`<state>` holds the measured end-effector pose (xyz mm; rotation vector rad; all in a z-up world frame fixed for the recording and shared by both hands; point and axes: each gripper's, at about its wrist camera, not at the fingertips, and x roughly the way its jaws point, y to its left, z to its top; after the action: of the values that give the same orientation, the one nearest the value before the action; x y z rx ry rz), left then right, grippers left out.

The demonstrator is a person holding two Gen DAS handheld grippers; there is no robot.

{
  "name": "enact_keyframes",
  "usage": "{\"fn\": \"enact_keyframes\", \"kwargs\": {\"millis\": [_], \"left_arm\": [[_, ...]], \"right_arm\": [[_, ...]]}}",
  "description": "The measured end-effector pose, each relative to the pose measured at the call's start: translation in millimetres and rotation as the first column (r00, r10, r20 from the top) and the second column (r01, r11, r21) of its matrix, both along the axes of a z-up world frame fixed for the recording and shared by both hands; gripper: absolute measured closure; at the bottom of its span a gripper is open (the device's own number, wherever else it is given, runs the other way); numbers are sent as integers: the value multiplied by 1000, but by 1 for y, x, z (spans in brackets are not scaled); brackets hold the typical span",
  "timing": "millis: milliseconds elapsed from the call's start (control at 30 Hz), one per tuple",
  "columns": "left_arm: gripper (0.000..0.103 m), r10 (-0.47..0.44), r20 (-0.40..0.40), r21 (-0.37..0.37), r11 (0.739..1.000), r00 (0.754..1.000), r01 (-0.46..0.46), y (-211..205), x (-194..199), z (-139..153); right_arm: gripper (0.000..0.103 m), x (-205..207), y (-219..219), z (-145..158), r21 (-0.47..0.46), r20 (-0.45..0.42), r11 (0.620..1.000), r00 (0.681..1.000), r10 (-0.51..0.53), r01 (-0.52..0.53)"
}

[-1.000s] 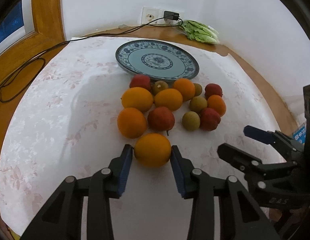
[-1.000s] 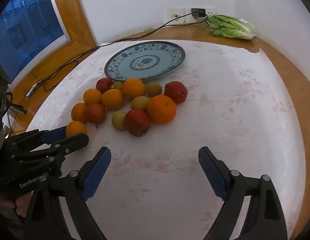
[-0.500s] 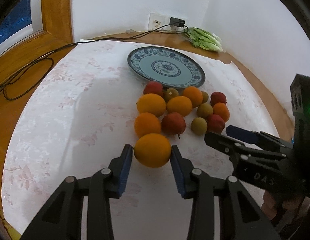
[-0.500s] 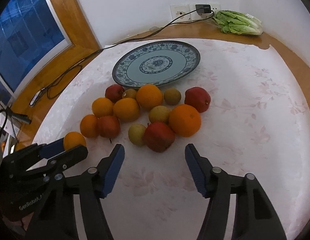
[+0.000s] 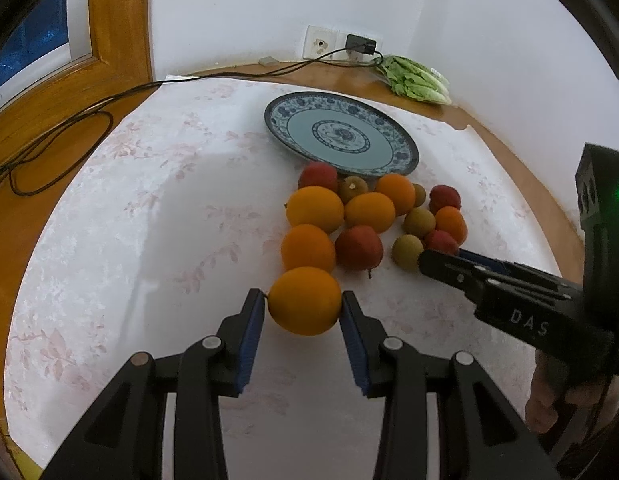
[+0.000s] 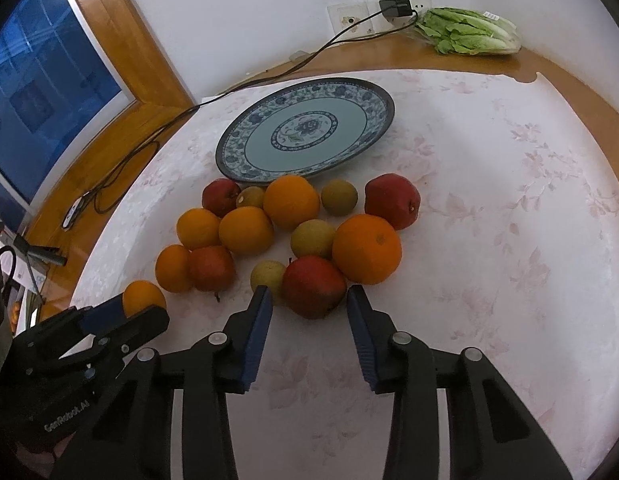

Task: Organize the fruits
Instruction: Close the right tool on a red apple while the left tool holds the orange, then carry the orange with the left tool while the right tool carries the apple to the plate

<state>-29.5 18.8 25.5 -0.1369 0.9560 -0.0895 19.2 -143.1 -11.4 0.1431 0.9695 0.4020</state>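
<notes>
A pile of oranges, red apples and small green-brown fruits lies on the flowered tablecloth just in front of a blue patterned plate (image 5: 393, 148) (image 6: 237, 148), which holds nothing. My left gripper (image 5: 303, 306) (image 6: 121, 316) is shut on an orange (image 5: 305, 300) (image 6: 143, 296) at the near left edge of the pile. My right gripper (image 6: 309, 300) (image 5: 441, 258) reaches into the pile's near right side. Its jaws are closing around a red apple (image 6: 313, 286), with a thin gap still showing at the left pad.
A large orange (image 6: 367, 248) and a green-brown fruit (image 6: 267, 276) sit tight against the red apple. A bagged lettuce (image 6: 469, 32) lies by the wall, and a black cable (image 6: 269, 76) runs from the socket along the wooden sill. A hand (image 5: 549, 396) grips the right tool.
The right gripper has moved forward up to the fruit pile, and its jaws have narrowed from wide open to either side of the red apple. The left gripper keeps its hold on the orange.
</notes>
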Motion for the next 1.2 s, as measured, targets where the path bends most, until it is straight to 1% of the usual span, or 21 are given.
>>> {"fn": "enact_keyframes", "kwargs": {"millis": [167, 267, 500, 833, 1100, 1200], "left_arm": [[62, 1, 1, 1, 1000, 1000, -1, 0, 0, 0], [62, 2, 3, 1, 1000, 1000, -2, 0, 0, 0], [62, -3, 15, 4, 1000, 1000, 3, -1, -1, 6], [62, -26, 29, -17, 1000, 999, 26, -4, 3, 21], [62, -45, 41, -29, 999, 998, 46, -5, 20, 37], [62, -61, 48, -45, 997, 997, 64, -6, 27, 44]], "right_arm": [[62, 1, 3, -1, -7, 7, 1000, 1000, 11, -11], [69, 2, 2, 0, -9, 15, 1000, 1000, 6, -6], [70, -1, 0, 3, -14, 25, 1000, 1000, 14, -13], [70, -11, 1, 23, -9, 61, 999, 997, 50, -49], [70, -12, 1, 41, -13, 89, 997, 993, 74, -73], [70, -10, 1, 49, -19, 100, 997, 992, 82, -81]]}}
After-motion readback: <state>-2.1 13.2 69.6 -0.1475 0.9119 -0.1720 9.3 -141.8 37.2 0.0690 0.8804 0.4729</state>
